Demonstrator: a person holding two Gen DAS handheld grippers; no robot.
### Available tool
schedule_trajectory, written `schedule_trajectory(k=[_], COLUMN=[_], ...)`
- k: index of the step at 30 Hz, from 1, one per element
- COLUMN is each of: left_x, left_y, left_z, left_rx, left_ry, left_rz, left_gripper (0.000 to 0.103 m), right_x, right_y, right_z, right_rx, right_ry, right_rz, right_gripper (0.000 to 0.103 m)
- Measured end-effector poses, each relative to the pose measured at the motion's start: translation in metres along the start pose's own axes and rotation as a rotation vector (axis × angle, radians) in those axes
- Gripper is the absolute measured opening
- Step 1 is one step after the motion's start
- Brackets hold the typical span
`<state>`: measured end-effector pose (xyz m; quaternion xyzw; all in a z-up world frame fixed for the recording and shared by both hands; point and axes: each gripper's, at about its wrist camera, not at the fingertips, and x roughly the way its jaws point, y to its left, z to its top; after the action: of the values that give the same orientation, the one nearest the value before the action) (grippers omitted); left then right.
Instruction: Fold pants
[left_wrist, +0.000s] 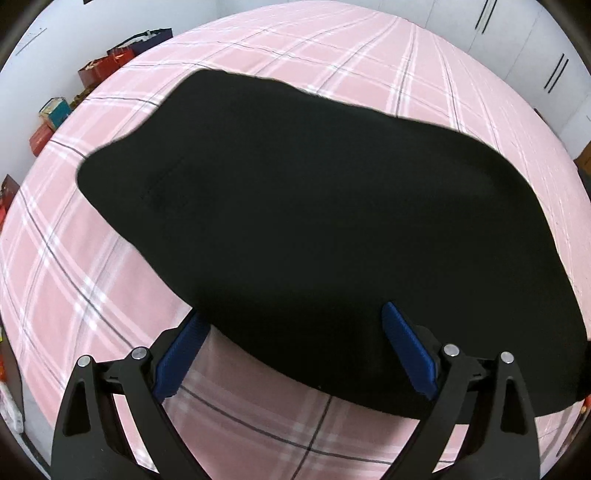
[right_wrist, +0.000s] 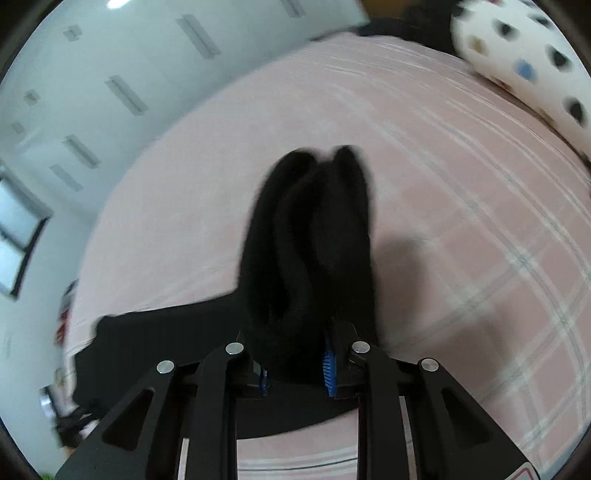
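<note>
While the black pants (left_wrist: 314, 221) lie spread across the pink plaid bedsheet (left_wrist: 92, 277), filling the middle of the left wrist frame, the left gripper (left_wrist: 291, 332) sits at the bottom of that frame with its blue pads (left_wrist: 406, 347) wide apart, the near hem of the cloth lying between them, nothing pinched. Red gift bags (left_wrist: 107, 66) stand along the white wall at upper left; white wardrobe doors (left_wrist: 535, 48) at upper right.

In the right wrist frame, which is blurred, the right gripper (right_wrist: 295, 369) is clamped on a bunched fold of the pants (right_wrist: 314, 240), which rises in dark ridges through the frame centre. More black cloth trails to lower left. A spotted pillow (right_wrist: 524, 62) sits at upper right
</note>
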<state>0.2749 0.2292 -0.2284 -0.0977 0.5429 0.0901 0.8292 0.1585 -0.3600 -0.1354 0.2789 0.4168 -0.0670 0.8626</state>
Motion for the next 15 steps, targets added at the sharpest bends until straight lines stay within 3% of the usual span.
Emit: schedule_trajectory(k=[3,8,15], left_x=[0.000,-0.008,0.000], left_y=[-0.001,0.019,0.030], left_z=[-0.002,0.001,-0.001], left_rx=[-0.003,-0.057,-0.036], left_ry=[-0.013,-0.004,0.013], left_rz=[-0.010,-0.104,-0.127], left_gripper=[0.093,0.093,0.093], right_x=[-0.002,0.019,0.087], right_y=[0.063,0.164,0.260], right_z=[0.000,-0.014,-0.068], right_rx=[-0.074,-0.193,-0.318], right_ry=[-0.001,0.040,0.182], right_rz=[0.096,0.215,0.271], right_gripper=[0.020,0.020,0.020])
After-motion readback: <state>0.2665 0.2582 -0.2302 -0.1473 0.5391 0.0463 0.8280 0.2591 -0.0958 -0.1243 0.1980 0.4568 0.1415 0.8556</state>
